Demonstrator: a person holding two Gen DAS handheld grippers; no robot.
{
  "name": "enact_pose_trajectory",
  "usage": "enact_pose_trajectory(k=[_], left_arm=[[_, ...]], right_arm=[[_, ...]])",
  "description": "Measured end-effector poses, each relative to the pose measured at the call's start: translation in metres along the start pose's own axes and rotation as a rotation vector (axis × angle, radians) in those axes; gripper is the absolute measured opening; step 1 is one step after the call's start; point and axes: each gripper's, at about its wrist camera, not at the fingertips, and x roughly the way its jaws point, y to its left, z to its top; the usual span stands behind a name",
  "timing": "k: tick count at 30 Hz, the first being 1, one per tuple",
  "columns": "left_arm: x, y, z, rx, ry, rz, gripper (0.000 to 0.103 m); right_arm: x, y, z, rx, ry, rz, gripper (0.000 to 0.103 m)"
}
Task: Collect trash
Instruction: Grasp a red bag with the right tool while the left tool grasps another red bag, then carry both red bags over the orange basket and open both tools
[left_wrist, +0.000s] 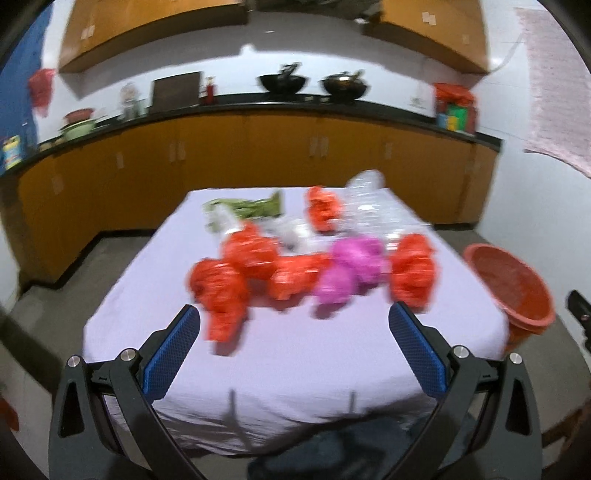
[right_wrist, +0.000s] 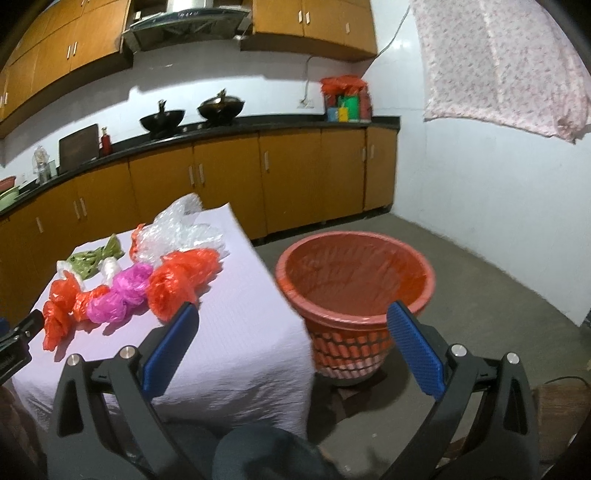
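- The worktop, draped in a pale lilac cloth, carries all the trash in a loose band across its middle and far half; the near half is bare, which leaves room for a gripper to come in low from the front.
- The red basket stands on the floor just beside the worktop's right edge, mouth up and seemingly empty, so anything lifted off the cloth likely needs only a short carry to the right.
- The clear plastic wrap lies crumpled at the far right of the pile, touching the bags in front of it.
- The orange bags form the front of the pile, with a pink bag wedged between them and a green bag at the back.
- The left gripper faces the pile head-on, its blue fingers spread wide and holding nothing.
- The right gripper points toward the basket, fingers likewise apart and empty; nothing looks collected yet.
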Motion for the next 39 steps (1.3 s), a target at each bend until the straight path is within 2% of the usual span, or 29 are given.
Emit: enact_pose_trajectory(k=[2, 5, 12, 16, 21, 28, 33, 34, 37, 39], left_arm=[[0.012, 0.017, -0.001, -0.026, 0.017, 0.05, 0.101], [0.027, 0.037, 0.0, -0.057, 0.039, 0.088, 0.101], [0.057, 0.061, 0.008, -0.117, 0.081, 0.12, 0.101], [0.076, 0.066, 0.009, -0.129, 0.111, 0.126, 0.098], [0.09, 0.063, 0.008, -0.108, 0.127, 0.123, 0.097], [0.11, 0.067, 0.009, -0.115, 0.168, 0.129, 0.085], [0.12, 0.076, 0.008, -0.143, 0.195, 0.12, 0.074], [0.121, 0.076, 0.007, -0.145, 0.2, 0.116, 0.069], [0.122, 0.08, 0.005, -0.143, 0.204, 0.109, 0.064], [0.12, 0.081, 0.004, -0.145, 0.2, 0.097, 0.059]], right_arm=[[0.012, 0.009, 0.002, -0.001, 0.021, 0.03, 0.099], [0.035, 0.03, 0.007, -0.012, 0.046, 0.077, 0.099], [0.091, 0.079, 0.017, -0.063, 0.096, 0.14, 0.097], [0.126, 0.095, 0.02, -0.021, 0.155, 0.177, 0.094], [0.149, 0.107, 0.025, 0.027, 0.18, 0.215, 0.094], [0.173, 0.133, 0.025, -0.035, 0.221, 0.214, 0.094], [0.189, 0.139, 0.016, -0.064, 0.268, 0.21, 0.081], [0.191, 0.138, 0.014, -0.062, 0.277, 0.213, 0.075], [0.196, 0.136, 0.011, -0.058, 0.302, 0.22, 0.057], [0.197, 0.134, 0.01, -0.044, 0.31, 0.233, 0.051]])
